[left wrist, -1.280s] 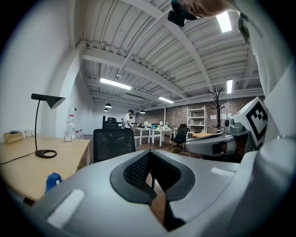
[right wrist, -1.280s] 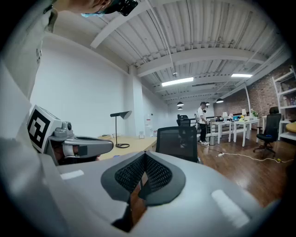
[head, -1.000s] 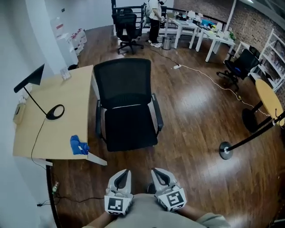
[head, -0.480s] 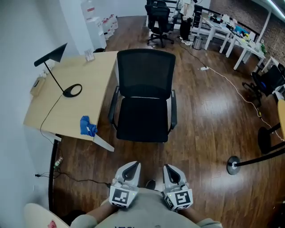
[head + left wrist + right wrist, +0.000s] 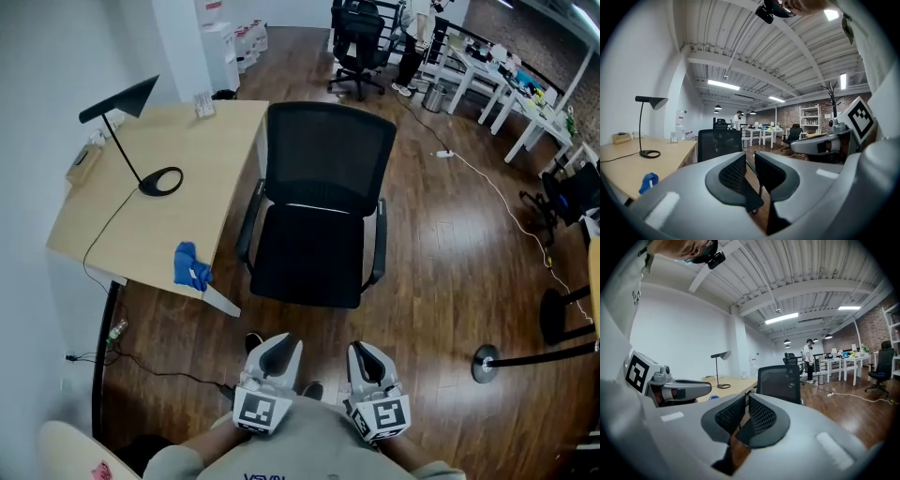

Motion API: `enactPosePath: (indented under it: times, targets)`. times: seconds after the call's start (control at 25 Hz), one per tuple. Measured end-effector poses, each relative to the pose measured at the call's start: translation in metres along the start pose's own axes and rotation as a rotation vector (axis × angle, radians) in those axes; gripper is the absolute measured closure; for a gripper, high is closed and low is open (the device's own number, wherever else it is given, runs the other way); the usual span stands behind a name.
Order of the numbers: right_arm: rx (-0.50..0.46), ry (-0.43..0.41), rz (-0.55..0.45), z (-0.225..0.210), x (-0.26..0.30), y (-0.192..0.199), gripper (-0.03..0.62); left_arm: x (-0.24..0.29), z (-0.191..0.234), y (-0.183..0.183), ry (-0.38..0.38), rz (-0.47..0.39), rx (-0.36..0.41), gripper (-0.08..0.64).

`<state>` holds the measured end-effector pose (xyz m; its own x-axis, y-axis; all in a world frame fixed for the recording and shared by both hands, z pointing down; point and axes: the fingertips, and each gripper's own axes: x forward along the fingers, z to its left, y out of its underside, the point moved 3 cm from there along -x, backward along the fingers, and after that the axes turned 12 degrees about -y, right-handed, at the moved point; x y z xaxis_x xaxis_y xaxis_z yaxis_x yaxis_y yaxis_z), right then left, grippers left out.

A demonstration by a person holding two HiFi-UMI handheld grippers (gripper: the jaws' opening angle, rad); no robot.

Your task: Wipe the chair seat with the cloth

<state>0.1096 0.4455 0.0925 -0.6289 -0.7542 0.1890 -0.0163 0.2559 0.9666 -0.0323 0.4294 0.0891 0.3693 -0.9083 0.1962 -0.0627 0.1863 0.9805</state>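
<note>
1. standing at the front of the chair [image 5: 323,159], facing its seat [image 5: 309,267]; nothing lying on that seat, so judged not yet begun on the wiping.
2. finding the cloth [image 5: 191,266] as a crumpled blue heap on the desk [image 5: 141,225], at the near edge, close to the corner nearest the chair; probably put there for a short reach from the chair's side.
3. holding the left gripper [image 5: 279,345] low against the body, aimed toward the chair, jaws a thin slit apart and gripping nothing; well apart from the cloth.
4. holding the right gripper [image 5: 364,351] just beside the left one, equally low; having just been easing its jaws open, now only a crack apart, with nothing between the pads.
5. keeping both tucked in side by side, most likely a carrying pose ahead of a reach, not a working one.
6. needing next, by judgement, a swing left toward the desk's near edge and a wider spread of one claw to take the cloth.
7. minding the lamp cord [image 5: 108,230], running off the desk's near edge to the left of the cloth and apart from it; little risk of a snag if approaching from the chair's side.
</note>
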Motion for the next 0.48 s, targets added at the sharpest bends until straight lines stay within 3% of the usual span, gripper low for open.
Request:
enactPosePath:
  times: [0.28,0.48]
  targets:
    - [-0.086,-0.033,0.060,-0.012,0.099,-0.034,0.563,0.049,0.097,-0.014,-0.070,-0.025,-0.022,0.554]
    - [-0.173,-0.112,0.051,0.005,0.191,-0.077,0.552,0.068,0.184,-0.029,-0.151,-0.041,-0.054,0.554]
